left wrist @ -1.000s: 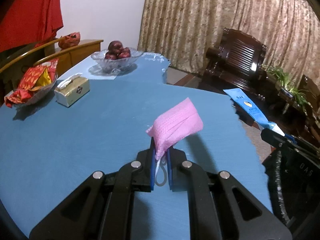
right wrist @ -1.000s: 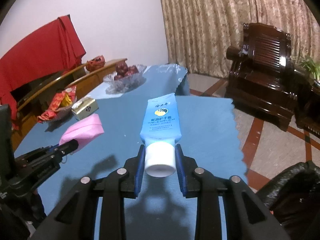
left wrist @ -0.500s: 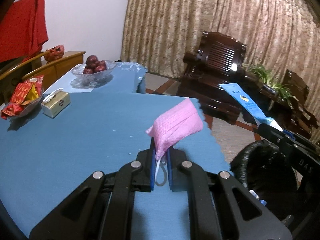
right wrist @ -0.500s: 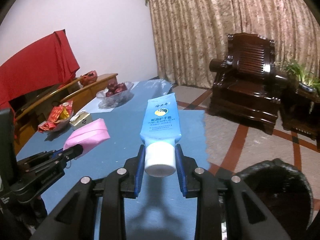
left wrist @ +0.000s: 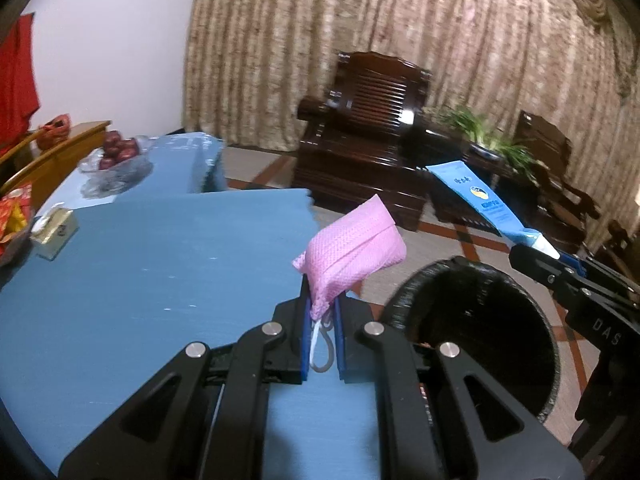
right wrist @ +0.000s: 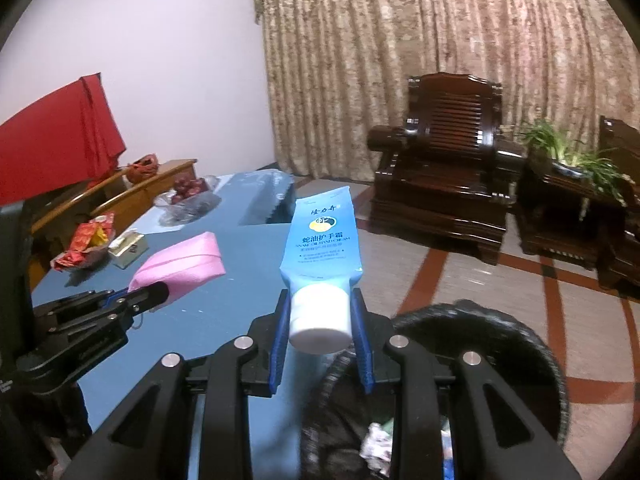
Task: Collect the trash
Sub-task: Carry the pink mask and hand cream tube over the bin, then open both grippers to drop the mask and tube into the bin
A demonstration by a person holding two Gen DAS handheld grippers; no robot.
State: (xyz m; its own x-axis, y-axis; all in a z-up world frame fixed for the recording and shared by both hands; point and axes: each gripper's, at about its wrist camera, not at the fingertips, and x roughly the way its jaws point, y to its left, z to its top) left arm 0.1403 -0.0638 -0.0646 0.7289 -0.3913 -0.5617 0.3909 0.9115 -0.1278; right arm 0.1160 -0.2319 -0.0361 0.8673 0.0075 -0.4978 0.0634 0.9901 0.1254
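Scraps in the bin (right wrist: pixel 552 364) sit half hidden behind the right tool (right wrist: pixel 322 334), clamped on a tube (right wrist: pixel 322 240) above the rim; the left tool (left wrist: pixel 321 330) pinches a pink mask (left wrist: pixel 352 246) over the blue surface (left wrist: pixel 140 280) edge.

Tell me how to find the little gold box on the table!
Look along the far left of the blue table. The small gold tissue box sits between the glass bowl of red fruit and the dish of red packets. It alone is boxy, with white tissue poking out.
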